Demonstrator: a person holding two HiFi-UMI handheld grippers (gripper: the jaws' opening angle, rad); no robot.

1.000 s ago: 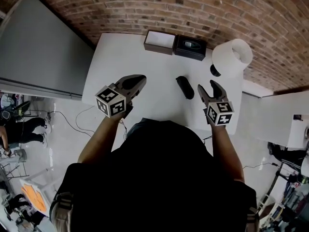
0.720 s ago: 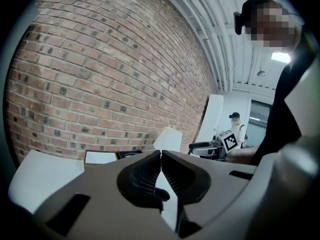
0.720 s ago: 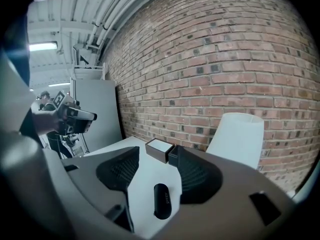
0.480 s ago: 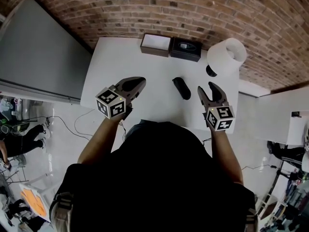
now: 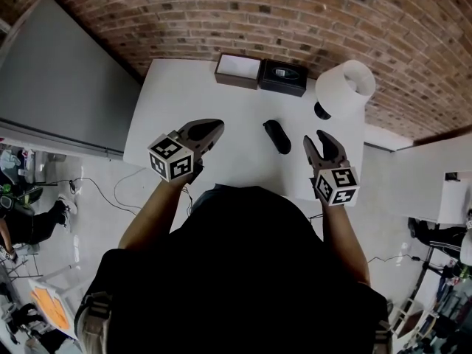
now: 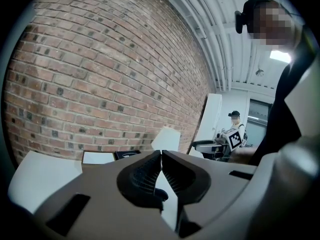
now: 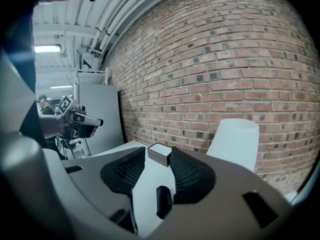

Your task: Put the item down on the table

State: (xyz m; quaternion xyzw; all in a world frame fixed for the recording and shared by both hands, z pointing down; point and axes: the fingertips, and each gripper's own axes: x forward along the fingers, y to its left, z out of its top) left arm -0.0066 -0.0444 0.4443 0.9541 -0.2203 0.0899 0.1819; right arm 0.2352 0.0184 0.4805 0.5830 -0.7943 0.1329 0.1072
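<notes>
White table [image 5: 184, 94], brick wall [image 5: 295, 13]; right claw [image 5: 318, 137] just closing, narrowly apart, empty, smooth black oblong case [image 5: 277, 136] ahead-left; left claw [image 5: 214, 127] closed, empty.

The item [image 5: 277, 136] lies on the table [image 5: 169, 109]. Behind the item, at the far edge, a left box [image 5: 237, 69] and a right box [image 5: 282, 77] sit side by side. A lamp [image 5: 344, 87] stands behind it to the right.
</notes>
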